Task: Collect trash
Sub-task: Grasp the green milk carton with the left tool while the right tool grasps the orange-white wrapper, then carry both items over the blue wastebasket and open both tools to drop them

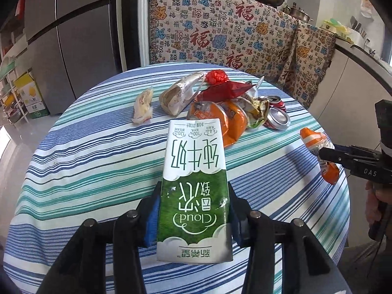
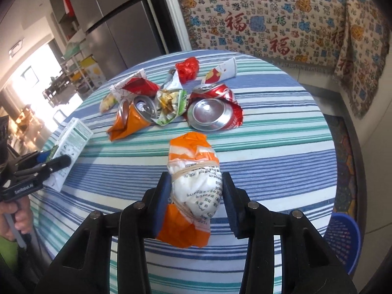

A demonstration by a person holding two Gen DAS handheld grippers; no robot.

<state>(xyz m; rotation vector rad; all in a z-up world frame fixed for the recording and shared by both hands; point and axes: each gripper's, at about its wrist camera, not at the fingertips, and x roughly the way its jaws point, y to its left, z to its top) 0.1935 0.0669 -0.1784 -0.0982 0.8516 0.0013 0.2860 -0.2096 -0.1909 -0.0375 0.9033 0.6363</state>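
A green and white milk carton (image 1: 193,171) sits lengthwise between the blue pads of my left gripper (image 1: 194,203), which is shut on its lower half. In the right wrist view the same carton (image 2: 73,134) is tilted at the table's left side, in the left gripper (image 2: 58,161). My right gripper (image 2: 196,188) is shut on an orange and white wrapper bundle (image 2: 193,152) tied with a rubber band. In the left wrist view that bundle (image 1: 312,137) is at the right, held by the right gripper (image 1: 325,153).
A pile of trash lies mid-table on the striped cloth (image 1: 85,159): a crushed red can (image 2: 213,107), a crushed orange can (image 2: 132,117), red wrappers (image 2: 187,68) and crumpled bags (image 1: 176,95). A blue basket (image 2: 343,240) stands on the floor at the right. A patterned cloth (image 1: 220,29) hangs behind the table.
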